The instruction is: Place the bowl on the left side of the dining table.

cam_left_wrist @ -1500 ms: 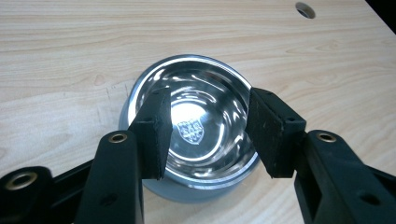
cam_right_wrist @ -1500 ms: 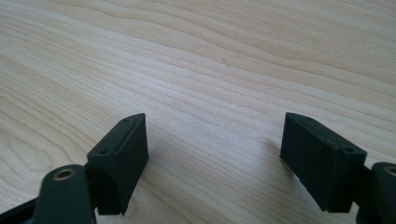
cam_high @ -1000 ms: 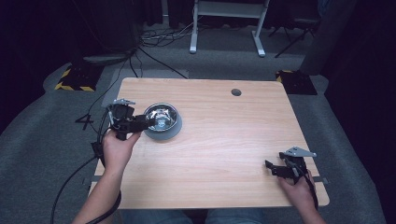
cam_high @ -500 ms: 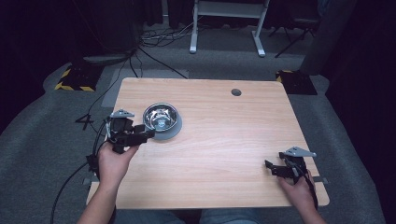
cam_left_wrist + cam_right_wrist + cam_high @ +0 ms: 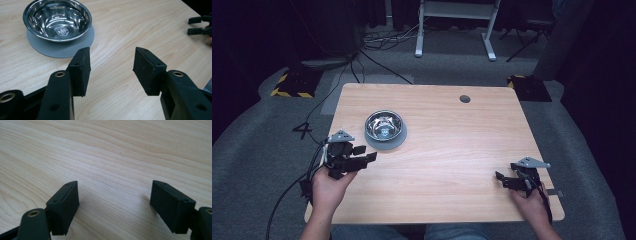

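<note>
A shiny steel bowl [image 5: 384,125] stands on a round grey mat [image 5: 385,144] in the left half of the wooden table [image 5: 452,150]. My left gripper [image 5: 366,153] hovers just in front of and to the left of the bowl, open and empty. In the left gripper view the bowl [image 5: 57,20] and the mat [image 5: 62,51] lie ahead at upper left, beyond the open left gripper [image 5: 112,53]. My right gripper [image 5: 501,180] rests near the table's front right corner, open with bare wood between its fingers. The right gripper view has the right gripper [image 5: 115,186] just above the tabletop.
A dark round cable hole [image 5: 465,98] sits near the table's far edge. Cables [image 5: 377,45] and white desk legs [image 5: 452,30] stand on the grey floor behind. The other gripper [image 5: 197,25] appears far off in the left gripper view.
My left hand has drawn back from the bowl's side toward the near left of the table and sunk a little. The right hand has stayed where it was.
</note>
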Demonstrator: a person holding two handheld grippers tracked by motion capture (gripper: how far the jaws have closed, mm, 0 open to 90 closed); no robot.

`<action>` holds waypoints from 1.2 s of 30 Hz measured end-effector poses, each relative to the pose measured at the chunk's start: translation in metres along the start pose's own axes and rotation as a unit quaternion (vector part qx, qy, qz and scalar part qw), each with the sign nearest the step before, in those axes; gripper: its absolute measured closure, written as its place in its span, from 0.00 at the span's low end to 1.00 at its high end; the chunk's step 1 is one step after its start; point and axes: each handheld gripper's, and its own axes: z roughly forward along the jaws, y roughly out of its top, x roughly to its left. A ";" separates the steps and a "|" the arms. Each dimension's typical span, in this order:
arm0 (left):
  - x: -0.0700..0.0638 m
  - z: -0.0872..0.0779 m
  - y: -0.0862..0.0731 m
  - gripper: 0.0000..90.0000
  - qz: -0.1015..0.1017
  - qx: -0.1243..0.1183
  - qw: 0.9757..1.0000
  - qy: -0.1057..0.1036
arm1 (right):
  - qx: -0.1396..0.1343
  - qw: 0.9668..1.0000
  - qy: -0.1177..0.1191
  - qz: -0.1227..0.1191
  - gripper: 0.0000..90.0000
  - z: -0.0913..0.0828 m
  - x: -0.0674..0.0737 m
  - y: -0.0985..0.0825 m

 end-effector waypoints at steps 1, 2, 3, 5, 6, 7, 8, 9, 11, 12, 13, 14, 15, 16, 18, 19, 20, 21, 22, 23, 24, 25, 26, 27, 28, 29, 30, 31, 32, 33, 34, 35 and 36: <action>-0.001 -0.001 -0.003 0.53 0.001 -0.004 1.000 0.002 | 0.000 1.000 0.000 0.000 0.26 0.000 0.000 0.000; -0.002 -0.002 -0.005 0.53 0.002 -0.009 1.000 0.003 | 0.000 1.000 0.000 0.000 0.26 0.000 0.000 0.000; -0.004 -0.003 -0.011 0.52 -0.001 -0.011 1.000 -0.002 | 0.000 1.000 0.000 0.000 0.26 0.000 0.000 0.000; -0.005 -0.003 -0.014 0.52 0.000 -0.010 1.000 0.000 | 0.000 1.000 0.000 0.000 0.26 0.000 0.000 0.000; -0.005 -0.003 -0.016 0.52 0.002 -0.010 1.000 0.002 | 0.000 1.000 0.000 0.000 0.26 0.000 0.000 0.000; -0.007 -0.003 -0.018 0.52 0.002 -0.008 1.000 0.003 | 0.000 1.000 0.000 0.000 0.26 0.000 0.000 0.000; -0.008 -0.003 -0.021 0.52 0.006 -0.006 1.000 0.008 | 0.000 1.000 0.000 0.000 0.26 0.000 0.000 0.000; -0.009 -0.003 -0.023 0.52 0.007 -0.006 1.000 0.009 | 0.000 1.000 0.000 0.000 0.26 0.000 0.000 0.000; -0.012 -0.002 -0.027 0.52 0.012 -0.003 1.000 0.011 | 0.000 1.000 0.000 0.000 0.26 0.000 0.000 0.000; -0.012 -0.001 -0.030 0.52 0.018 -0.001 1.000 0.014 | 0.000 1.000 0.000 0.000 0.26 0.000 0.000 0.000; -0.013 0.000 -0.031 0.52 0.019 0.002 1.000 0.015 | 0.000 1.000 0.000 0.000 0.26 0.000 0.000 0.000; -0.013 0.001 -0.032 0.52 0.020 0.007 1.000 0.014 | 0.000 1.000 0.000 0.000 0.26 0.000 0.000 0.000; -0.014 0.003 -0.034 0.51 0.020 0.011 1.000 0.014 | 0.000 1.000 0.000 0.000 0.26 0.000 0.000 0.000; -0.013 0.004 -0.036 0.51 0.020 0.013 1.000 0.016 | 0.000 1.000 0.000 0.000 0.26 0.000 0.000 0.000; -0.012 0.008 -0.040 0.51 0.019 0.024 0.999 0.018 | 0.000 1.000 0.000 0.000 0.26 0.000 0.000 0.000; -0.010 0.009 -0.042 0.51 0.019 0.031 0.999 0.020 | 0.000 1.000 0.000 0.000 0.26 0.000 0.000 0.000; -0.009 0.011 -0.044 0.51 0.017 0.036 0.999 0.022 | 0.000 1.000 0.000 0.000 0.26 0.000 0.000 0.000; -0.008 0.013 -0.047 0.51 0.013 0.039 0.999 0.024 | 0.000 1.000 0.000 -0.001 0.26 0.000 0.000 0.000; -0.007 0.014 -0.049 0.51 0.011 0.045 0.999 0.024 | 0.000 1.000 0.000 -0.001 0.26 0.000 0.000 0.000; -0.006 0.015 -0.051 0.51 0.007 0.049 0.999 0.023 | 0.000 1.000 0.000 0.000 0.26 0.000 0.000 0.000; -0.005 0.016 -0.053 0.51 0.004 0.053 0.998 0.022 | 0.000 1.000 0.000 0.000 0.26 0.000 0.000 0.000; -0.004 0.018 -0.055 0.51 0.002 0.058 0.998 0.022 | 0.000 1.000 0.000 -0.001 0.26 0.000 0.000 0.000; -0.002 0.019 -0.057 0.51 0.004 0.062 0.998 0.026 | 0.000 1.000 0.000 0.000 0.26 0.000 0.000 0.000; -0.001 0.021 -0.059 0.51 0.005 0.068 0.997 0.026 | 0.000 1.000 0.000 -0.001 0.26 0.000 0.000 0.000; -0.001 0.023 -0.062 0.50 0.005 0.078 0.997 0.028 | 0.000 1.000 0.000 -0.001 0.26 0.000 0.000 0.000; 0.000 0.026 -0.063 0.50 0.005 0.080 0.996 0.028 | 0.000 1.000 0.000 -0.001 0.26 0.000 0.000 0.000; 0.001 0.029 -0.065 0.50 0.006 0.092 0.995 0.027 | 0.000 1.000 0.000 -0.001 0.26 0.000 0.000 0.000; 0.000 0.031 -0.067 0.50 0.003 0.097 0.995 0.028 | 0.000 1.000 0.000 -0.001 0.26 0.000 0.000 0.000; 0.001 0.033 -0.069 0.50 0.009 0.104 0.994 0.031 | 0.000 1.000 0.000 -0.001 0.26 0.000 0.000 0.000; 0.000 0.036 -0.070 0.50 0.010 0.116 0.993 0.029 | 0.000 1.000 0.000 -0.001 0.26 0.000 0.000 0.000; 0.000 0.038 -0.072 0.50 0.015 0.123 0.992 0.033 | 0.000 1.000 0.000 -0.001 0.26 0.000 0.000 0.000; -0.002 0.041 -0.074 0.50 0.013 0.127 0.991 0.034 | 0.000 1.000 0.000 -0.001 0.26 0.000 0.000 0.000; -0.002 0.044 -0.076 0.49 0.018 0.134 0.990 0.036 | 0.000 1.000 0.000 -0.001 0.26 0.000 0.000 0.000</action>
